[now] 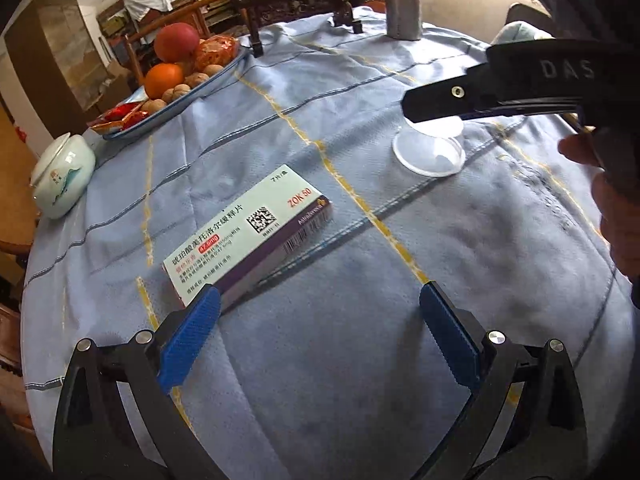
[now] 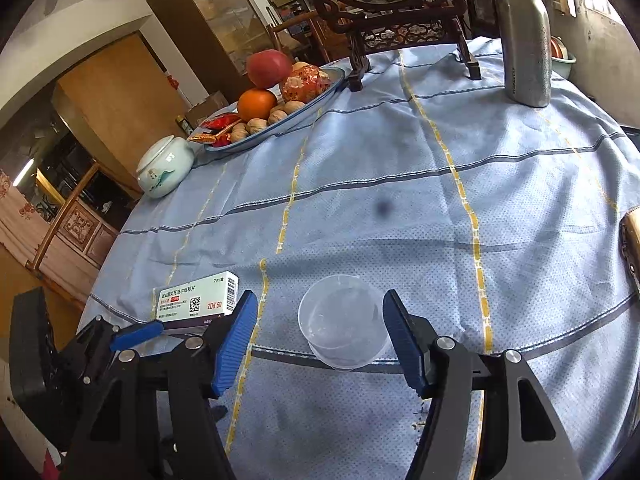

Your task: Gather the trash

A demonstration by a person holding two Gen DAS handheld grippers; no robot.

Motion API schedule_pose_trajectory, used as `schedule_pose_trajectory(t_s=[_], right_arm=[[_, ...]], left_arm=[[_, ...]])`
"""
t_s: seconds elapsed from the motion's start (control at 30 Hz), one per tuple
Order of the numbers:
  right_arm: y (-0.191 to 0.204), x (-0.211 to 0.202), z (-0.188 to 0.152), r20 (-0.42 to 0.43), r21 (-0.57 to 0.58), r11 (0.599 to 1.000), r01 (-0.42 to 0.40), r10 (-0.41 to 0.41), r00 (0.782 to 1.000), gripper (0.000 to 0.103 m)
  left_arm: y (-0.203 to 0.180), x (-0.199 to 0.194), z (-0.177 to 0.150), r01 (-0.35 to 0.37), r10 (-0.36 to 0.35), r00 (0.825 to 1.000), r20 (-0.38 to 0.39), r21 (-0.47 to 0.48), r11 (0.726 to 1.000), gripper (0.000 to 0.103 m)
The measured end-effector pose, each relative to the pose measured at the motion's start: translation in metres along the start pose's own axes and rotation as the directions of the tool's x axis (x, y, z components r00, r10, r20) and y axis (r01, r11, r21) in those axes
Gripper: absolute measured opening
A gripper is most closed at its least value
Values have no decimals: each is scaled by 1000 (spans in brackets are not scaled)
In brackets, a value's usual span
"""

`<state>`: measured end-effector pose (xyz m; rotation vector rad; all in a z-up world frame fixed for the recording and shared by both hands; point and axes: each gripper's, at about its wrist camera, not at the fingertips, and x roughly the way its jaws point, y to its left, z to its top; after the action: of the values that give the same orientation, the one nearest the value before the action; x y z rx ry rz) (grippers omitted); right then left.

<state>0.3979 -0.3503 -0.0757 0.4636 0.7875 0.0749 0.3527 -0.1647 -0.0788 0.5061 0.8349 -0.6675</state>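
One medicine box (image 1: pixel 248 244) flat, lying diagonally.

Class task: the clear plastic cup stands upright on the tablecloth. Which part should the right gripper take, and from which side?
Grip the clear plastic cup across its round wall below the rim, coming from the near side; the right gripper already straddles it, open.

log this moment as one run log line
left gripper: open, near medicine box | right gripper: open, fingers either side of clear plastic cup, not pressing | both on blue tablecloth
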Motion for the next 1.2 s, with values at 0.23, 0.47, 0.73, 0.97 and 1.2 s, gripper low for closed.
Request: schedule_pose_trajectory(t_s=[0.23, 0.47, 0.73, 0.97, 1.2], right_arm=[[2, -4, 0, 6, 0, 1000, -17, 17, 1000, 65], [-2, -3, 3, -3, 18, 999, -35, 35, 999, 65], [4, -6, 1, 2, 0, 999, -44, 44, 999, 65], [9, -5, -2, 4, -41, 999, -13, 13, 1000, 66], [12, 3, -5, -22, -69, 998, 9, -11, 1000, 71]], left_arm=[[23, 8, 27, -48, 47, 999, 19, 42, 998, 96], [34, 28, 28, 49, -47, 998, -47, 55, 997, 96], [-3, -14, -3, 162, -165, 984, -69, -43, 986, 96], [-1, -1, 7, 17, -30, 997, -65, -195, 981, 95], [2, 0, 5, -5, -1, 1000, -24, -238, 971, 47]])
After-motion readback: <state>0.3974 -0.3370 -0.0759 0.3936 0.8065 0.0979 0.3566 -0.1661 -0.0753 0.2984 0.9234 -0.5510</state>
